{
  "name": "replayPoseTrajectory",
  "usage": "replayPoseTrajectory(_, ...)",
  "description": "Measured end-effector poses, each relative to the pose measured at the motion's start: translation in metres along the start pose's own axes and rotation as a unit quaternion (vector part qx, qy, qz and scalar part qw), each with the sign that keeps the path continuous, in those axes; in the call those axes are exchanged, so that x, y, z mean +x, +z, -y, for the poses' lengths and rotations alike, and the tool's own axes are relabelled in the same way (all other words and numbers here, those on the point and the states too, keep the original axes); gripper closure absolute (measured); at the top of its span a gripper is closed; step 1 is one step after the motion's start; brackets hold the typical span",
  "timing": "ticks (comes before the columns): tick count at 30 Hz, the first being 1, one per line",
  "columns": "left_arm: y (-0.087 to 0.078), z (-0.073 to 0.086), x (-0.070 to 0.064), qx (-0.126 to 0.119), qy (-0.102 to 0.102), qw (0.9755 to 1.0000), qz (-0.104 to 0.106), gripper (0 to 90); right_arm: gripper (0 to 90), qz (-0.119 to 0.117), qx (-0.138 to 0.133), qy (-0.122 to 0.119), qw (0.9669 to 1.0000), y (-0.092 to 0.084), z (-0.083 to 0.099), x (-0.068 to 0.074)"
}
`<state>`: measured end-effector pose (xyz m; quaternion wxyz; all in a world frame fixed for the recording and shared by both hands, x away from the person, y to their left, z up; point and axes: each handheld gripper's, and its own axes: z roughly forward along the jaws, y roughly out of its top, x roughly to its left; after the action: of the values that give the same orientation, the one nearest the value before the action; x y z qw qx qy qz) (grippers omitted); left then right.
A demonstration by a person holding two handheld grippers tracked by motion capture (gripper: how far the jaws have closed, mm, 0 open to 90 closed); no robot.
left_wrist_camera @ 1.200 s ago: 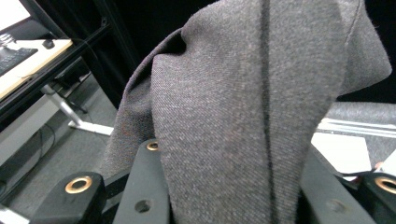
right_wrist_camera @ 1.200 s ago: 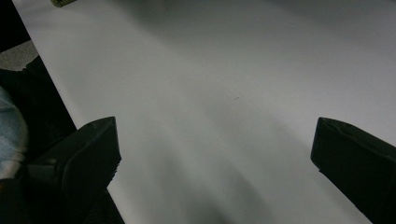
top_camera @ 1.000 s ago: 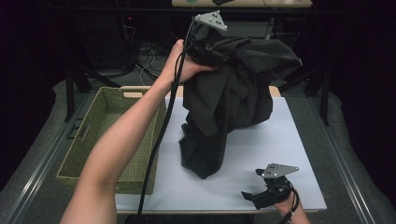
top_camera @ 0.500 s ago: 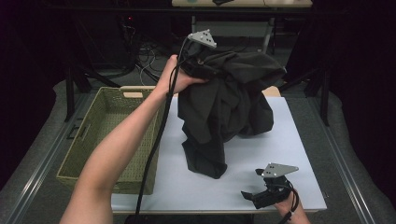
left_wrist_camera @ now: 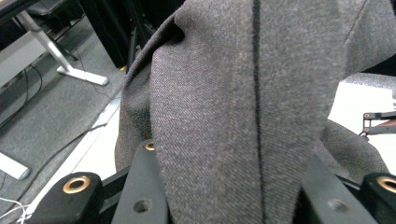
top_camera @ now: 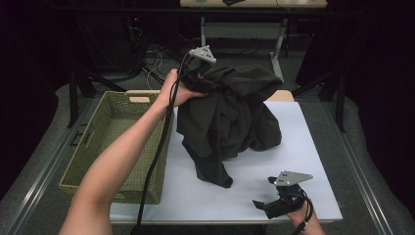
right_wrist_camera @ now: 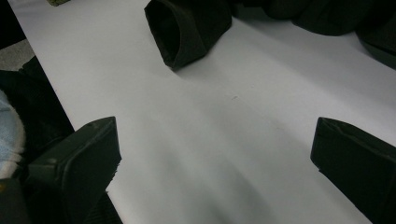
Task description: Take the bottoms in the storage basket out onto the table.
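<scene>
Here the dark garment [left_wrist_camera: 243, 93] hangs clamped between the left gripper's [top_camera: 198, 73] jaws.

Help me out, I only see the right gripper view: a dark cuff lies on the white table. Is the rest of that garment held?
Observer: Yes. The left tool is shut on the garment and holds its top up over the table's far side.
Operator: Anywhere nearby to drop it?
Observer: A woven basket stands against the table's left edge, and it looks empty.
</scene>
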<state>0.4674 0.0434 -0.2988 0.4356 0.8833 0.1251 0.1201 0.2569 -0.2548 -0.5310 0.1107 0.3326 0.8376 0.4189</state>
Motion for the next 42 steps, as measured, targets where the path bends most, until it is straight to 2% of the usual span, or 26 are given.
replayPoseTrajectory(7, 0.008, 0.014, 0.002, 0.019, -0.002, 0.9998, -0.003, 68.5, 1.2, 0.0, 0.002, -0.001, 1.0, 0.0, 0.0, 0.0)
replayPoseTrajectory(18, 0.025, 0.041, 0.005, 0.04, -0.026, 0.9989, -0.001, 68.2, 1.2, 0.005, 0.005, -0.002, 1.0, 0.0, 0.0, 0.0)
replayPoseTrajectory(21, 0.029, 0.047, 0.006, 0.048, -0.026, 0.9985, 0.003, 68.2, 1.2, 0.006, 0.006, -0.002, 1.0, -0.001, 0.001, 0.0)
replayPoseTrajectory(42, 0.043, 0.074, 0.006, 0.063, -0.044, 0.9969, 0.015, 68.1, 1.2, 0.009, 0.003, -0.004, 1.0, -0.001, 0.001, 0.002)
